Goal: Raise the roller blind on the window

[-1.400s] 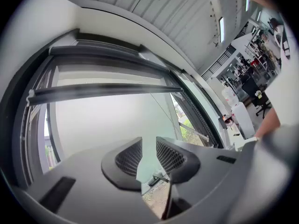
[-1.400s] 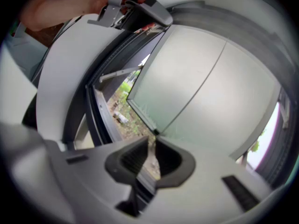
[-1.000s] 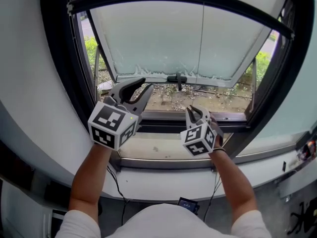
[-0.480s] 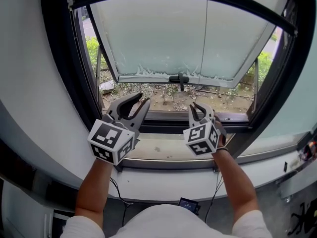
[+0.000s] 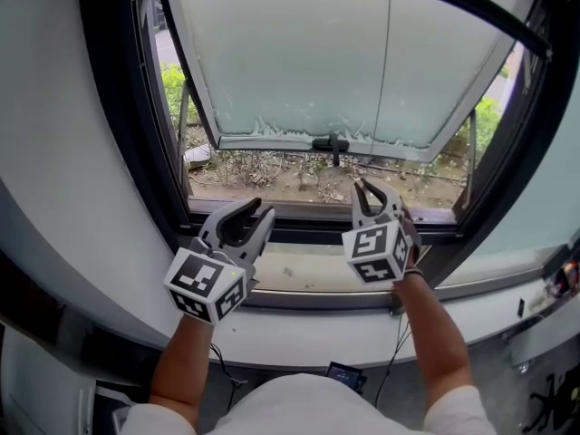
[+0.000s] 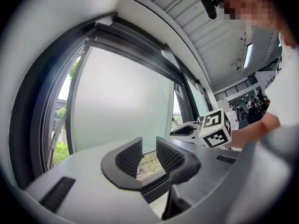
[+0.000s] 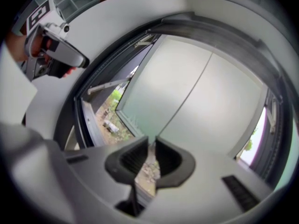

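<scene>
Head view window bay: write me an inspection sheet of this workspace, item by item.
Surface: pale window sill, bare apart from small specks.
Job's things: black blind bar across the window's top; thin grey cord runs from it to the right gripper.
Clutter: small dark device with bluish screen, below the sill.
Grippers: left gripper open, empty, above the sill; right gripper closed on the cord.
Cables: thin black cables hang below the sill.
Surroundings: black window frame; frosted pane tilted outward, black handle; shrubs and stony ground outside.
</scene>
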Demonstrator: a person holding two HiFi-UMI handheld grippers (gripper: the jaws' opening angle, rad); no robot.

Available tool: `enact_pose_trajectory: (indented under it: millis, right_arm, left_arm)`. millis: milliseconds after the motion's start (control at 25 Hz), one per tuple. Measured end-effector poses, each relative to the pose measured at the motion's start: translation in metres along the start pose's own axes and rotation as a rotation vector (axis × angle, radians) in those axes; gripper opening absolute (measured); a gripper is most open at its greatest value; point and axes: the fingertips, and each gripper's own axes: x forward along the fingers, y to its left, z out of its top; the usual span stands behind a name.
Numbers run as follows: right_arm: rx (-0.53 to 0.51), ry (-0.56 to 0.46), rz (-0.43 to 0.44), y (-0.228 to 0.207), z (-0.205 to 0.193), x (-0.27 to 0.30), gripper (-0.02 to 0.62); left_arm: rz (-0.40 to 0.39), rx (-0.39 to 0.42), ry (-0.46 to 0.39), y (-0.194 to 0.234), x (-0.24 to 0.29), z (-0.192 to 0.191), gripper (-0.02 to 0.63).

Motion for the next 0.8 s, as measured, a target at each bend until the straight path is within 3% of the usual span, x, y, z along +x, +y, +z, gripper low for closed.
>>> enact_pose_trajectory:
  millis: [800]
  right_arm:
    - [0.033, -0.069, -0.039, -0.019, 0.027, -0.010, 0.058]
  left_arm:
    - [-0.018, -0.053, 0.028, -0.012, -0.015, -0.024, 0.109]
